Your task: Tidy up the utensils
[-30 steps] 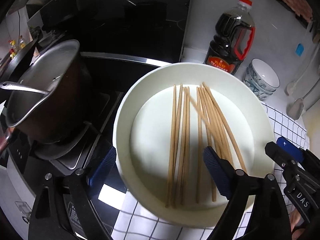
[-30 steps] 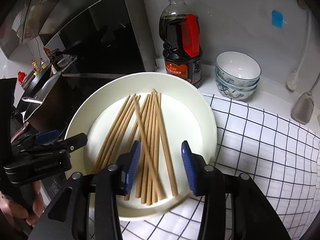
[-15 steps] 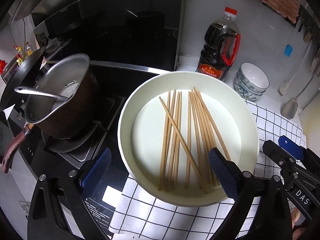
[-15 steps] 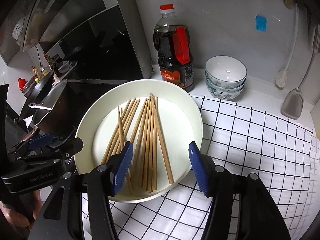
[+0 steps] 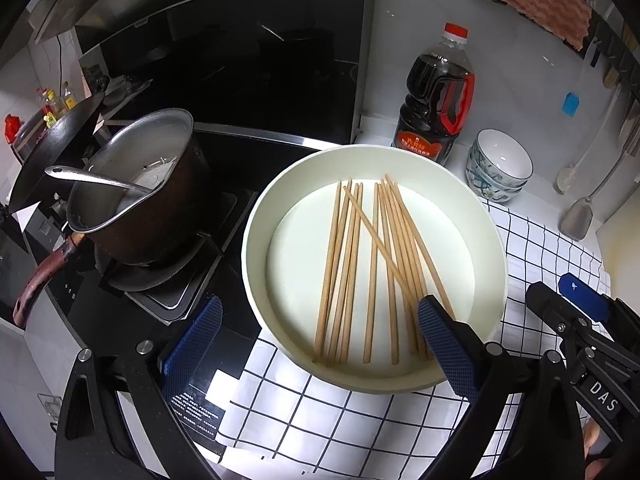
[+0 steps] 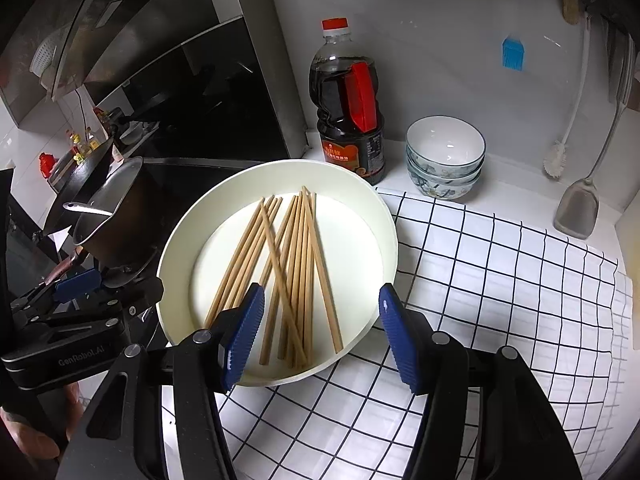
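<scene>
Several wooden chopsticks (image 5: 372, 260) (image 6: 298, 260) lie loose in a round white dish (image 5: 256, 240) (image 6: 176, 264), most of them roughly parallel and one slanting across the rest. My left gripper (image 5: 320, 340) hangs open above the dish's near edge, its blue pads wide apart and nothing between them. My right gripper (image 6: 322, 332) is also open over the near rim, above the chopstick ends without touching them. Each gripper shows in the other's view: the right gripper's body (image 5: 580, 312) at the right edge, the left gripper's body (image 6: 80, 304) at the left edge.
The dish sits on a checked cloth (image 5: 320, 400) beside a stove. A metal pot with a ladle (image 5: 132, 184) stands on the burner at left. A dark sauce bottle (image 6: 348, 120), stacked bowls (image 6: 444, 160) and a spatula (image 6: 576, 208) line the back wall.
Both grippers have drawn back and up from the dish. The right jaws have widened. One chopstick has ended up slanting across the others.
</scene>
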Demonstrator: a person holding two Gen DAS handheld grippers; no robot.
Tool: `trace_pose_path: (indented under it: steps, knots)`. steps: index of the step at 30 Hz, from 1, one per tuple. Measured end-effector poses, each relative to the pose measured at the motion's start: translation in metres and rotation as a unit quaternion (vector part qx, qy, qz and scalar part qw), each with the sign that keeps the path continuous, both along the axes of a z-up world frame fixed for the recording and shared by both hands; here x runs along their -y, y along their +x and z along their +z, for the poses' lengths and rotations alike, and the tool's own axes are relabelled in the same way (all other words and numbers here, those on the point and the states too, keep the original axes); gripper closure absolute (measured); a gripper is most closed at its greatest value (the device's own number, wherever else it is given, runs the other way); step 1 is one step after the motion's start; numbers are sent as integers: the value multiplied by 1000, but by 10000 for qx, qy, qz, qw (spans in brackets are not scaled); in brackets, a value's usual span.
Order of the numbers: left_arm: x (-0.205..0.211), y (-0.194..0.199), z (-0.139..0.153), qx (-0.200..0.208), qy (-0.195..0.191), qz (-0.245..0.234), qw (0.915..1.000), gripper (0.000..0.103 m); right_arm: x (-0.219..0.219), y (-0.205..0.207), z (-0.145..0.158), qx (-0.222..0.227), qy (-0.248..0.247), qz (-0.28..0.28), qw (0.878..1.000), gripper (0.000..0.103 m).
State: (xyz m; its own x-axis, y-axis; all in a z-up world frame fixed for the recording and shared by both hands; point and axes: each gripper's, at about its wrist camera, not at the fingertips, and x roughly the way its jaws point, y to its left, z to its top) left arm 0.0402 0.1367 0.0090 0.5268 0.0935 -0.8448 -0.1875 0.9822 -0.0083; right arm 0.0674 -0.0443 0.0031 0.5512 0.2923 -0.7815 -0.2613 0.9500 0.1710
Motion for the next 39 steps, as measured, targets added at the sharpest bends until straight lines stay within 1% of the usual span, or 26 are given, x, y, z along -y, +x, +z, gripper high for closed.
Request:
trace_pose_path:
  steps: [27, 39]
  knots:
    - [2, -10, 15, 152, 75, 73, 9998, 6, 3, -7, 11, 100, 42, 22, 9999, 43]
    - [1, -12, 17, 142, 52, 92, 9998, 6, 3, -9, 13, 118, 56, 34, 9999, 43]
